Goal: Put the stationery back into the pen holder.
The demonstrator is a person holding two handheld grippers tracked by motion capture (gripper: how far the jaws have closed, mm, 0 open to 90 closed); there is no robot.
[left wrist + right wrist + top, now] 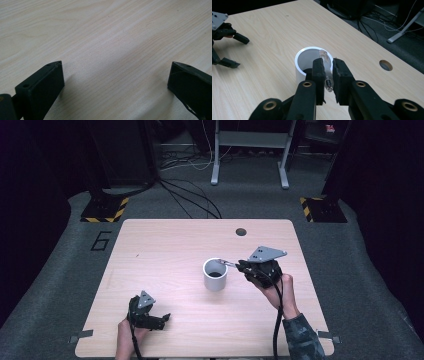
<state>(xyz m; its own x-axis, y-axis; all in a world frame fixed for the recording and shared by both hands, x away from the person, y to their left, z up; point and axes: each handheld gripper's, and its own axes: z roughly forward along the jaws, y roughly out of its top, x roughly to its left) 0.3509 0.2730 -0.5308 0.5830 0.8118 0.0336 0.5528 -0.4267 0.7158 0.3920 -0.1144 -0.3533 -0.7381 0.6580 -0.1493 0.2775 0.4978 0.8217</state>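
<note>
A white cup (215,274) stands upright near the middle of the wooden table (165,245). My right gripper (239,266) is just right of it, shut on a slim clear pen (227,263). In the right gripper view the pen (324,57) sticks out past the jaws, and its far end reaches over the cup's rim (300,57). My left gripper (164,321) rests low at the table's front left, well away from the cup. It is open (116,67), with bare wood between its jaws.
A round cable hole (241,231) lies in the table's far edge, behind the cup. Cables (192,195) and a grey desk frame (250,150) sit on the floor beyond. Black-and-yellow striped bases (105,209) flank the far corners.
</note>
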